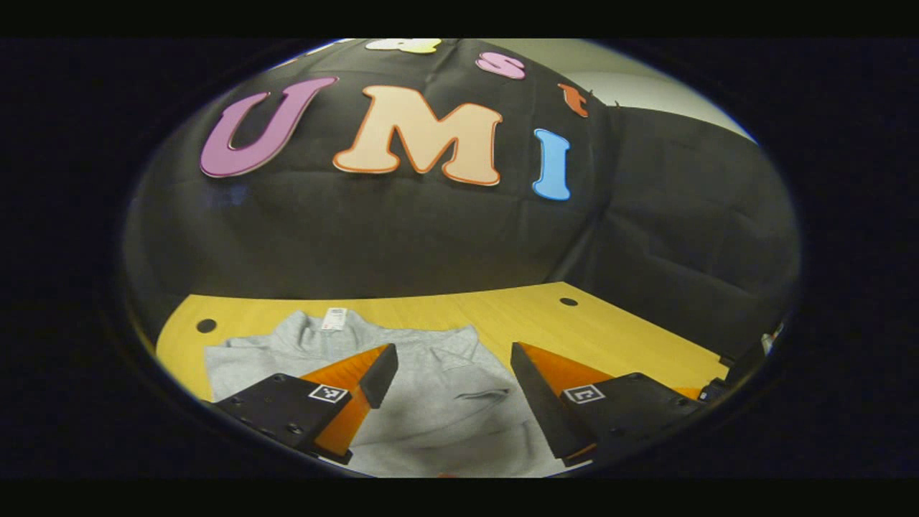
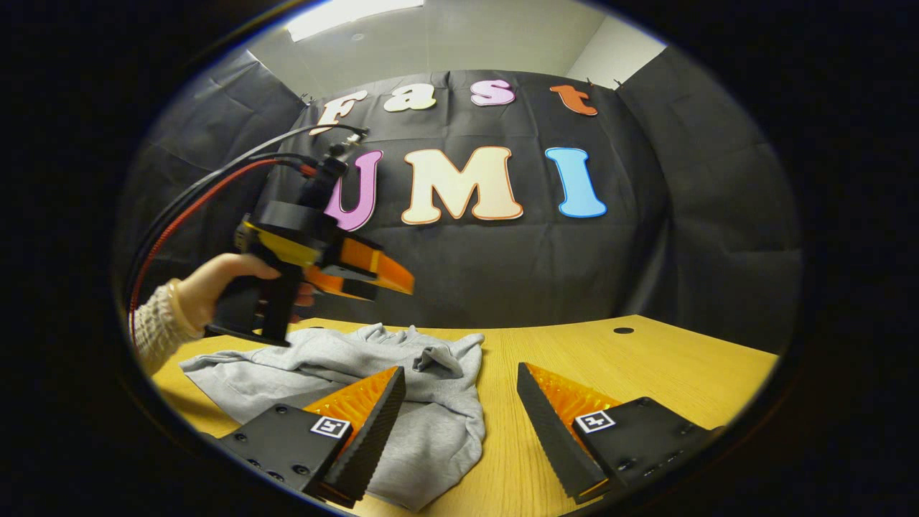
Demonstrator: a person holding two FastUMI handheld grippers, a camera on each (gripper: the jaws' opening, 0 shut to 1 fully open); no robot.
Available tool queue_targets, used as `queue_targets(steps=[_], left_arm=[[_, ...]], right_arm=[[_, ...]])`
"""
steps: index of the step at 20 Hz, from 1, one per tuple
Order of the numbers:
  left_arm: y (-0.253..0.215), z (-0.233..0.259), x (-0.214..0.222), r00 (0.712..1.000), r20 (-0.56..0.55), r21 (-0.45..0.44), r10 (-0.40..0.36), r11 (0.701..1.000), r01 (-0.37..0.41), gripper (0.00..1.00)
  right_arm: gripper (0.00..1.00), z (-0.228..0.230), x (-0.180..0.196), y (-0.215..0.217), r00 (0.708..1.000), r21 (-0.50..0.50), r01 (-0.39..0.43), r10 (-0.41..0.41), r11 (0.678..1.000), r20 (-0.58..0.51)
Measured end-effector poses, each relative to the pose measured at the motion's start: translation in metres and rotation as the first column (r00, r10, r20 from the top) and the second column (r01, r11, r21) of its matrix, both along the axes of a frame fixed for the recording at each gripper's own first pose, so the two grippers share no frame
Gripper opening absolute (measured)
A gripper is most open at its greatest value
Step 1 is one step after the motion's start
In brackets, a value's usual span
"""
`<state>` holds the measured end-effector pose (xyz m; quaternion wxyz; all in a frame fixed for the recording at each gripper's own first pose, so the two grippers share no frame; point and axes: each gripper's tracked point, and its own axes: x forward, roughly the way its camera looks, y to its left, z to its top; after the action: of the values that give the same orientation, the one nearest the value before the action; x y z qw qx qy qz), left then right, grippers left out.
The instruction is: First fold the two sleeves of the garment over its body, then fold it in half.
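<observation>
A grey sweatshirt (image 1: 431, 388) lies rumpled on the yellow wooden table (image 1: 610, 337), its collar with a white tag (image 1: 334, 318) toward the back wall. My left gripper (image 1: 454, 373) hovers above the garment's chest, open, with nothing between its fingers. In the right gripper view the sweatshirt (image 2: 431, 424) sits left of centre, one bunched sleeve near its right edge. My right gripper (image 2: 461, 395) is open over the garment's right edge and bare wood. The left gripper (image 2: 391, 276), held by a hand (image 2: 215, 283), floats well above the sweatshirt's far left part.
Black cloth walls close the booth behind and to the right. The table has small round holes (image 1: 568, 301) (image 1: 206, 325) (image 2: 623, 330). Bare wood spreads right of the garment. Red and black cables (image 2: 194, 197) trail from the left gripper.
</observation>
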<state>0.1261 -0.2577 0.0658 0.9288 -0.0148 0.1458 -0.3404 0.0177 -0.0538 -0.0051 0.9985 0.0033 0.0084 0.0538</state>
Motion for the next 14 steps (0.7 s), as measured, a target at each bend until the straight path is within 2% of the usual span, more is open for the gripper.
queue_targets(steps=[3, 4, 9, 11, 14], left_arm=[[0.066, 0.0, -0.025, 0.998, 0.037, 0.068, 0.044, 0.997, -0.047, 0.96], [0.088, -0.003, -0.035, 0.998, 0.032, 0.079, 0.058, 0.995, -0.06, 0.92], [0.182, -0.03, -0.079, 0.992, -0.006, 0.145, 0.127, 0.982, -0.125, 0.92], [0.21, -0.045, -0.092, 0.989, -0.028, 0.18, 0.148, 0.973, -0.141, 0.93], [0.23, -0.071, -0.11, 0.985, -0.082, 0.228, 0.152, 0.965, -0.13, 0.93]], right_arm=[[0.97, -0.003, 0.001, -0.002, 1.0, -0.003, 0.007, -0.007, 1.0, -0.021], [0.97, -0.006, 0.002, 0.0, 0.999, -0.005, 0.004, -0.004, 1.0, -0.039], [0.97, -0.021, -0.007, 0.017, 0.986, -0.074, -0.075, 0.063, 0.994, -0.152], [0.97, -0.024, -0.013, 0.027, 0.974, -0.087, -0.121, 0.101, 0.989, -0.203], [0.97, -0.039, -0.025, 0.041, 0.935, -0.072, -0.187, 0.155, 0.98, -0.319]])
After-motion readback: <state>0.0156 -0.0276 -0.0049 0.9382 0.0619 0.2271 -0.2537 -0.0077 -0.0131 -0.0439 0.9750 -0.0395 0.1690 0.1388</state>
